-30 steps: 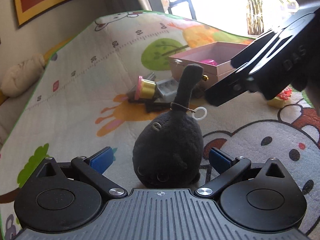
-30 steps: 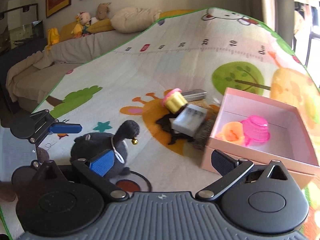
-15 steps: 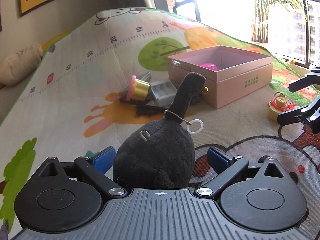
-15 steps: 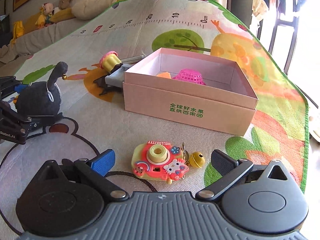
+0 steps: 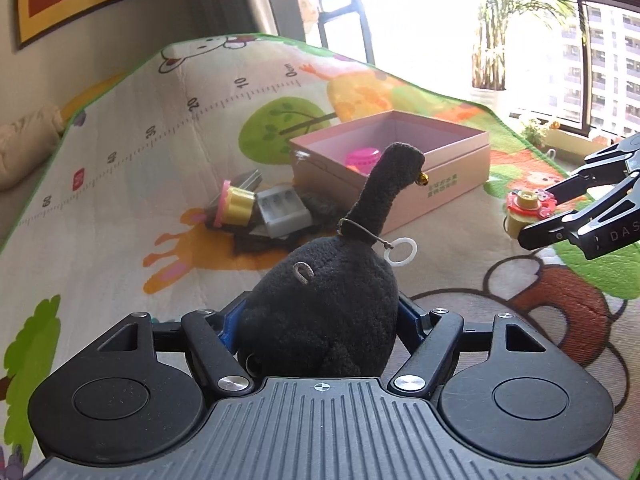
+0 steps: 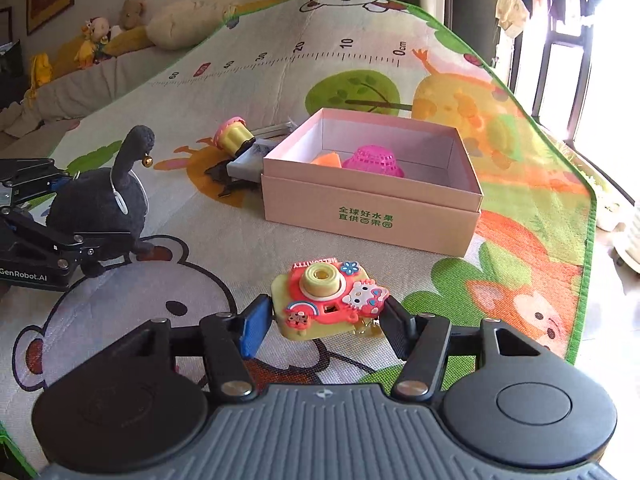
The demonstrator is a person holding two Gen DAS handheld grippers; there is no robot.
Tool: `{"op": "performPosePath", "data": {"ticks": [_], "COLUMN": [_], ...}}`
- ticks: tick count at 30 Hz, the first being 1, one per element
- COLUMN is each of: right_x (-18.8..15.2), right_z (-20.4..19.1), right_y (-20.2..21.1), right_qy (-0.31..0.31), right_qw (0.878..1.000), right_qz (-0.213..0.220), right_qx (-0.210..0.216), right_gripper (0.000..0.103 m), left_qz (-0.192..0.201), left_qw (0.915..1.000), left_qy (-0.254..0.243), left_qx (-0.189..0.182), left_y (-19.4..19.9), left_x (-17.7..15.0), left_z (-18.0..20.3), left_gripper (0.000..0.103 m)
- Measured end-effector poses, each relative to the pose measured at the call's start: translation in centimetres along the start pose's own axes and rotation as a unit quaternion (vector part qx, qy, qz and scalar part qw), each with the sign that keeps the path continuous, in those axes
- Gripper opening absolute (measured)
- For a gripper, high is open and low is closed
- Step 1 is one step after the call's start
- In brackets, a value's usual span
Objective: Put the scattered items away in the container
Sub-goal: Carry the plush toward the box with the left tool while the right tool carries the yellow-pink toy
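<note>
Both my claws have just closed in since the earlier frame: left claw (image 5: 320, 322) now pinches the black plush bird (image 5: 326, 312), right claw (image 6: 322, 326) has its pads against the toy camera (image 6: 326, 300), which sits on the play mat (image 6: 192, 92). Pink box (image 6: 372, 200) lies just beyond, open.

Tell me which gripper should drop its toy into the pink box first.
Probably right: the right gripper has just closed around the toy camera, directly facing the pink box.
</note>
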State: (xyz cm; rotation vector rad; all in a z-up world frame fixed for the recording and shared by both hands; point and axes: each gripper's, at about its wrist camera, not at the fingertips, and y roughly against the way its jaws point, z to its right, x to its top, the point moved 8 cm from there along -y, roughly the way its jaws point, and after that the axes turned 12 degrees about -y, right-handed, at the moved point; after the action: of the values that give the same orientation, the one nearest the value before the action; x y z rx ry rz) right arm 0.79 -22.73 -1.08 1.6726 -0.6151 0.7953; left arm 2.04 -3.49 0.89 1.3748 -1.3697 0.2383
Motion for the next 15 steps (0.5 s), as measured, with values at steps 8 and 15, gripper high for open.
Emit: {"op": "performPosePath", "data": {"ticks": [8,15], "right_x": [0.8,1.7], "right_z": [0.4,1.7], "right_y": [5.2,6.3], "right_qy": [0.011,0.0], "right_qw": [0.999,0.999], "right_qz": [0.041,0.051], "right_qx": [0.002,0.006], "right_gripper": [0.059,0.06], "left_qz": [0.035,0.04], "left_qw": [0.9975,0.995], "left_qy": [-0.005,0.014], "left_qx": [-0.062,-0.091], "left_y": [1.4,-0.7], "left_x": [4.4,6.4], "left_z": [3.9,4.5], "left_gripper": [0.078,0.078]}}
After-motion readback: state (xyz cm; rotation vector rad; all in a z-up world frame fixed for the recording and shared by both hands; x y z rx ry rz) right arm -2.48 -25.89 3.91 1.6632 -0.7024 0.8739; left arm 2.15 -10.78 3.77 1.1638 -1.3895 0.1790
